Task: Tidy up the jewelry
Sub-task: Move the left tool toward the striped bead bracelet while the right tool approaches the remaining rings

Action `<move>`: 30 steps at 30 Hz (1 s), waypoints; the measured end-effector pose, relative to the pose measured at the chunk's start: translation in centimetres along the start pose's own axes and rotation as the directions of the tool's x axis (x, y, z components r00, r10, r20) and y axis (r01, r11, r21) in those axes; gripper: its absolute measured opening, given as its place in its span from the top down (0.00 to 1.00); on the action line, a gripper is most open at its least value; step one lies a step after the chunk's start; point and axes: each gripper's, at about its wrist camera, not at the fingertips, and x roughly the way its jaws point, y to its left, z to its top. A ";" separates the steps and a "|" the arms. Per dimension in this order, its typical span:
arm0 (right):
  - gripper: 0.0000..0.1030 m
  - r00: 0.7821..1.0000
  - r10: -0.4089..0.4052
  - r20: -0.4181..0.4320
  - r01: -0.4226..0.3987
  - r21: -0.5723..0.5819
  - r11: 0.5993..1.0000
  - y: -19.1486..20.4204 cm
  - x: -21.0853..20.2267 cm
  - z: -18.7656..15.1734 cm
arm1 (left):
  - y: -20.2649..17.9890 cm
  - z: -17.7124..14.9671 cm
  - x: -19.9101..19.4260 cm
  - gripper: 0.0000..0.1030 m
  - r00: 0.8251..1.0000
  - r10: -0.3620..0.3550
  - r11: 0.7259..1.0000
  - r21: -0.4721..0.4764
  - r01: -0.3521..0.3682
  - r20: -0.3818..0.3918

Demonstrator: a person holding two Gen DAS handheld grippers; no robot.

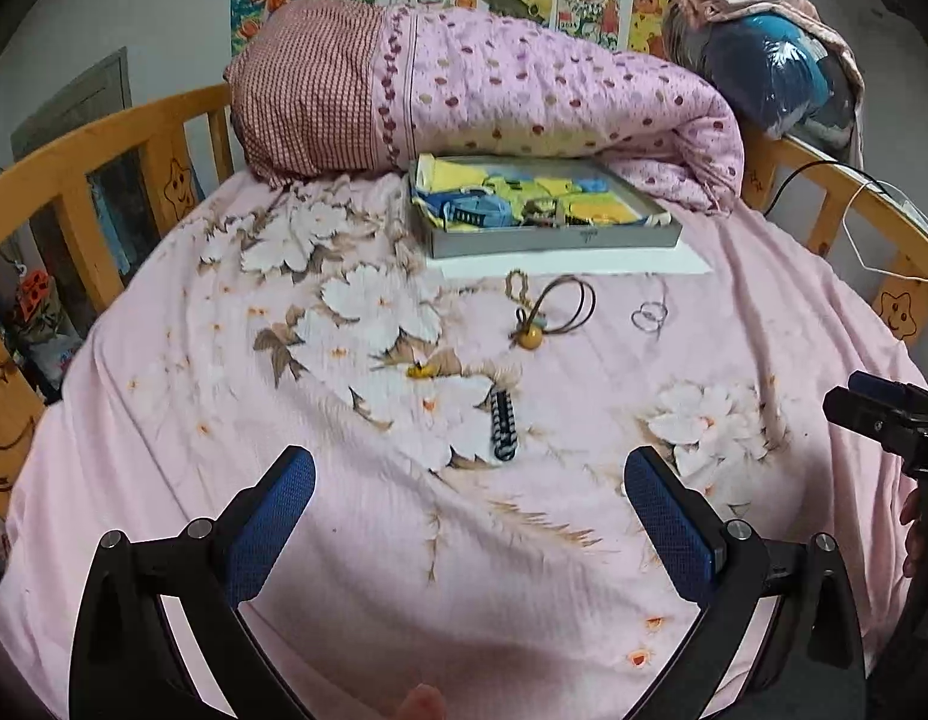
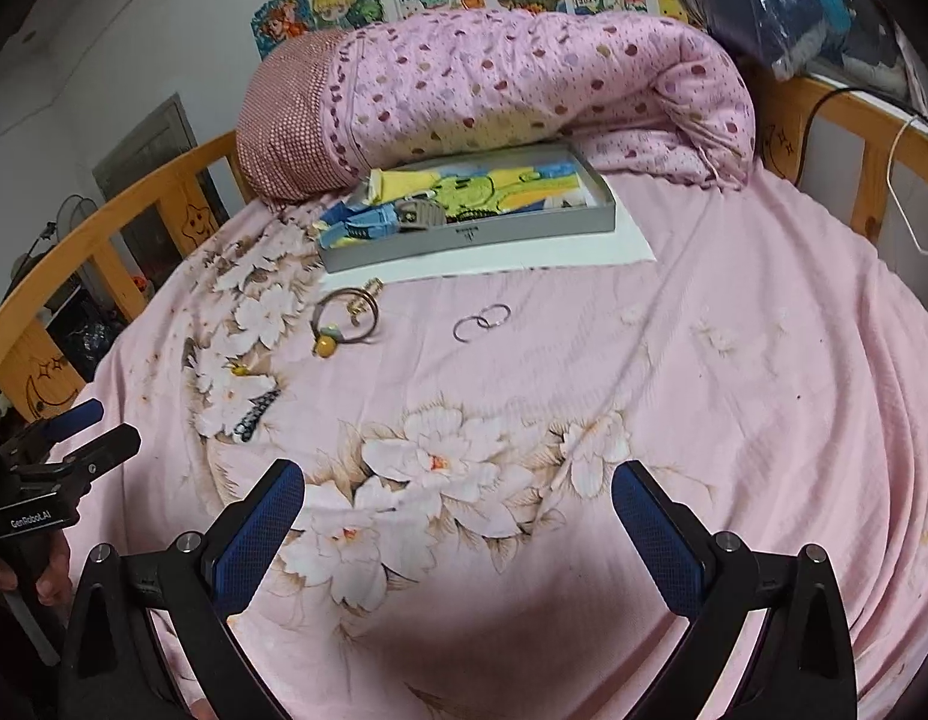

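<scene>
Jewelry lies on the pink floral bed sheet in front of a grey tray [image 1: 554, 240] [image 2: 464, 237] that holds colourful cloths and some pieces. A cord necklace with an amber bead [image 1: 531, 336] [image 2: 325, 346], a beaded chain [image 1: 515, 285], two silver rings [image 1: 649, 315] [image 2: 481, 319], a small yellow piece [image 1: 419, 369] [image 2: 240, 369] and a black-and-white bracelet [image 1: 503, 423] [image 2: 255, 414] lie loose. My left gripper [image 1: 470, 480] is open and empty, just short of the bracelet. My right gripper [image 2: 458, 498] is open and empty, well short of the rings.
A rolled pink dotted quilt [image 1: 524, 96] [image 2: 524, 78] lies behind the tray. A white sheet of paper [image 1: 584, 264] sticks out under the tray. A wooden bed rail [image 1: 104, 150] [image 2: 854, 138] runs around the mattress. A blue plastic-wrapped bundle [image 1: 776, 72] sits at the back right.
</scene>
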 end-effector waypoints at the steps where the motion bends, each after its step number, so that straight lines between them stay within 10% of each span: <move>1: 0.00 1.000 -0.001 -0.006 0.002 0.003 1.000 -0.1 0.2 -0.1 | 0.1 -0.1 0.4 0.02 1.000 -0.005 1.000 -0.005 0.005 -0.010; 30: 0.00 0.997 -0.031 -0.078 0.029 -0.020 0.999 -3.2 6.4 0.0 | -1.0 0.2 7.9 0.02 0.989 -0.098 0.993 0.053 0.104 -0.110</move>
